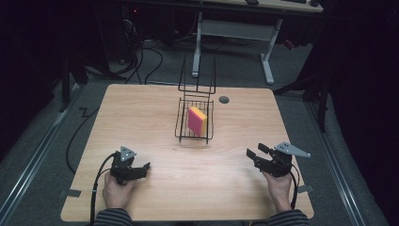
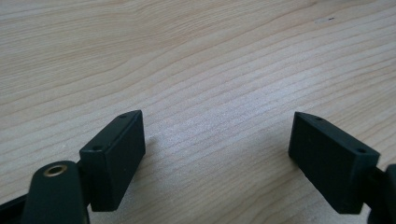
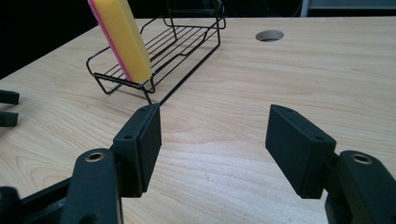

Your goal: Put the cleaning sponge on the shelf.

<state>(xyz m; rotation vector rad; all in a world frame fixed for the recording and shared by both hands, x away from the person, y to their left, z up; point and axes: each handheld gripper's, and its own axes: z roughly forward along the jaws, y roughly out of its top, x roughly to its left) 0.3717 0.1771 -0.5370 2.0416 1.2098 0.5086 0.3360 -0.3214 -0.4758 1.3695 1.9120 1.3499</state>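
A yellow and pink sponge (image 1: pixel 197 120) stands on edge, leaning inside a black wire basket (image 1: pixel 182 129) at the middle of the wooden table (image 1: pixel 141 108). In the right gripper view the sponge (image 3: pixel 122 37) rests at the near end of the basket (image 3: pixel 187 42). My left gripper (image 1: pixel 147 167) lies low at the table's front left, open, with bare wood between its jaws (image 2: pixel 217 140). At the front right, my right gripper (image 1: pixel 256 151) is also open and holds nothing (image 3: pixel 214 133).
A round cable hole (image 1: pixel 224 100) sits in the table behind the basket on the right. Beyond the far edge stand a white desk frame (image 1: pixel 233 33) and cables on the floor (image 1: pixel 141 56). The left gripper's jaw tips (image 3: pixel 8 108) show at the left edge.
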